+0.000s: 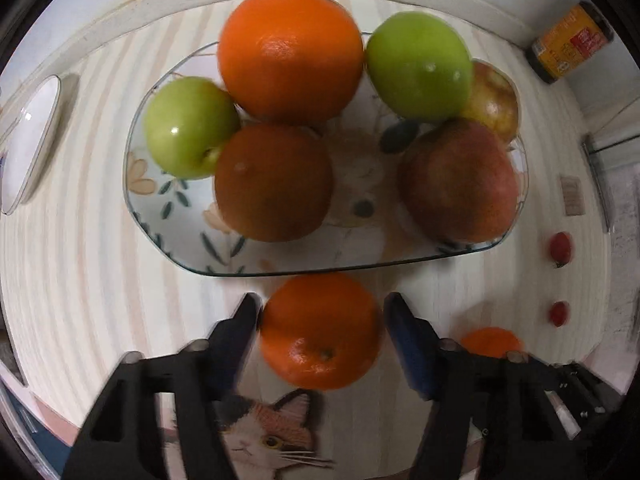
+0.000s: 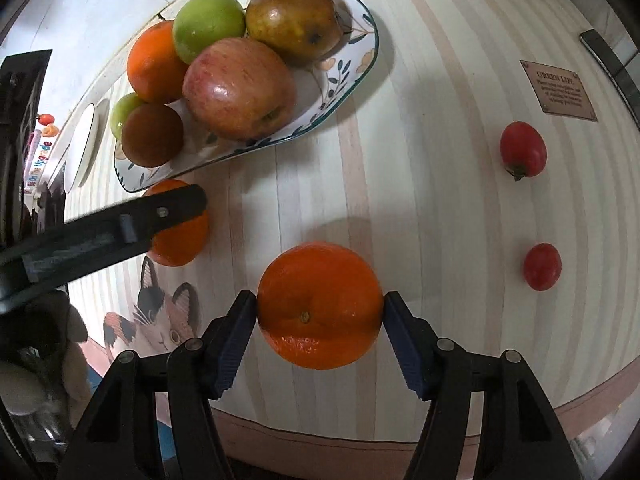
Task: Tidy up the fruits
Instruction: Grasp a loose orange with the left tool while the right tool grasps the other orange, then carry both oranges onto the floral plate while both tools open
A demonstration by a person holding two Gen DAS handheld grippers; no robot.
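Observation:
My left gripper (image 1: 322, 320) is shut on an orange (image 1: 320, 330) just in front of the flowered plate (image 1: 180, 208); the same orange shows in the right wrist view (image 2: 180, 236) behind the left finger (image 2: 120, 228). The plate (image 2: 352, 76) holds two oranges (image 1: 290, 48), two green apples (image 1: 418, 66), two red apples (image 1: 460, 180). My right gripper (image 2: 320, 312) is shut on a second orange (image 2: 320, 304), whose edge shows in the left wrist view (image 1: 492, 342).
Two small tomatoes (image 2: 522, 150) (image 2: 542, 266) lie on the striped mat at the right. A white dish (image 1: 30, 140) sits at the far left. A jar (image 1: 568, 46) stands at the back right. A label card (image 2: 558, 90) lies near the tomatoes.

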